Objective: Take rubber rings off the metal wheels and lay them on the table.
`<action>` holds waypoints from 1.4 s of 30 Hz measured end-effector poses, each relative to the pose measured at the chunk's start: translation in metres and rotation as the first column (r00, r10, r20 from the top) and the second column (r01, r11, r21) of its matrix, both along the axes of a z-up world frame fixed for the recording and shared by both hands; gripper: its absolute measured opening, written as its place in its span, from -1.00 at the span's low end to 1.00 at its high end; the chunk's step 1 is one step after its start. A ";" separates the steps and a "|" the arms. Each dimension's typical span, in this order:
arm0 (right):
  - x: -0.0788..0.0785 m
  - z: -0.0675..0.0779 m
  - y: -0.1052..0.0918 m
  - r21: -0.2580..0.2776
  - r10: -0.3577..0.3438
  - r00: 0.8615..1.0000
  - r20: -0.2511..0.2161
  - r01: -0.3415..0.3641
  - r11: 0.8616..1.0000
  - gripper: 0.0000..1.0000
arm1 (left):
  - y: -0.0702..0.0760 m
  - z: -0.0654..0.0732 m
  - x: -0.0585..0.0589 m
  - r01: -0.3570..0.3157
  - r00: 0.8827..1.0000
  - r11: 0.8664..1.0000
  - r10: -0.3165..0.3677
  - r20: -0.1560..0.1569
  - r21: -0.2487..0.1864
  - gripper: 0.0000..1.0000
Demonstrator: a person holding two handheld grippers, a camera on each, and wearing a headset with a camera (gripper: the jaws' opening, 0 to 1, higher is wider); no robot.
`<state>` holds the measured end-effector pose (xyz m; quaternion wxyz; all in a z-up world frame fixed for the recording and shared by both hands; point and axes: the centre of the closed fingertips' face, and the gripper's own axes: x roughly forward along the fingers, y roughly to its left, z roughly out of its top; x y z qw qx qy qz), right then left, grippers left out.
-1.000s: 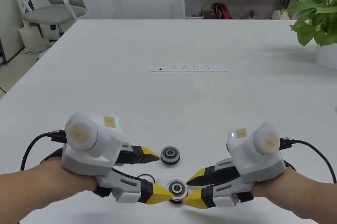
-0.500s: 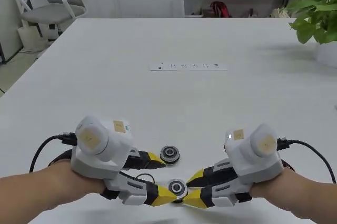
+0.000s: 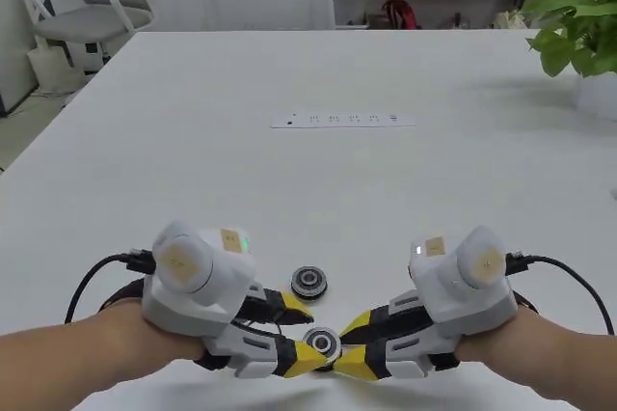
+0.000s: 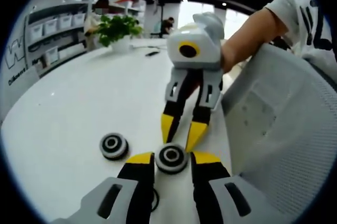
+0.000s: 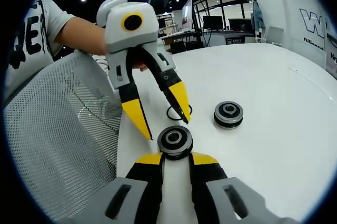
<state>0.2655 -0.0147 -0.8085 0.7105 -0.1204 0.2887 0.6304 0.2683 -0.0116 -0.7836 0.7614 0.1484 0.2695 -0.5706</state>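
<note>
A metal wheel (image 3: 321,342) with a black rubber ring lies flat near the table's front edge, between my two grippers. My left gripper (image 3: 301,332) comes in from the left. In the left gripper view its yellow tips sit on either side of this wheel (image 4: 170,158), shut on it. My right gripper (image 3: 355,341) faces it from the right. Its jaws keep a narrow gap, tips at the wheel's edge (image 5: 175,141). A second ringed wheel (image 3: 308,281) lies just beyond. A loose black ring (image 5: 169,113) lies on the table behind the left gripper's fingers.
A white power strip (image 3: 333,121) is set into the middle of the white table (image 3: 193,141). A potted plant (image 3: 578,25) stands at the far right. Chairs (image 3: 87,6) stand past the far edge. A mesh chair back (image 4: 284,129) is close behind me.
My left gripper has moved right toward the near wheel and its jaws have narrowed around it. The right gripper and both wheels have stayed put.
</note>
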 end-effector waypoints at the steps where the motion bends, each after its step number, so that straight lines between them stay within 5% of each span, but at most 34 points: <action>1: 0.000 0.000 0.000 0.001 0.000 1.000 0.000 0.000 1.000 -0.69 | 0.000 -0.001 0.000 0.002 1.000 1.000 -0.002 -0.001 0.003 -0.46; 12: 0.001 0.000 -0.001 0.002 -0.002 1.000 -0.002 0.002 1.000 -0.69 | -0.004 -0.007 -0.001 0.013 1.000 1.000 -0.013 0.016 0.026 -0.64; 21: 0.002 -0.001 -0.001 0.003 0.001 1.000 0.006 -0.001 1.000 -0.71 | -0.005 -0.009 0.001 0.015 0.997 0.999 -0.019 0.078 0.052 -0.73; 26: 0.002 -0.002 -0.001 -0.007 0.016 0.999 0.034 -0.016 1.000 -0.74 | -0.004 -0.009 0.001 0.003 0.997 0.999 -0.006 0.081 0.043 -0.73; 42: -0.001 -0.002 -0.001 -0.026 -0.004 1.000 0.008 0.004 1.000 -0.84 | -0.007 -0.009 -0.001 -0.017 0.995 0.999 0.013 0.103 0.041 -0.74</action>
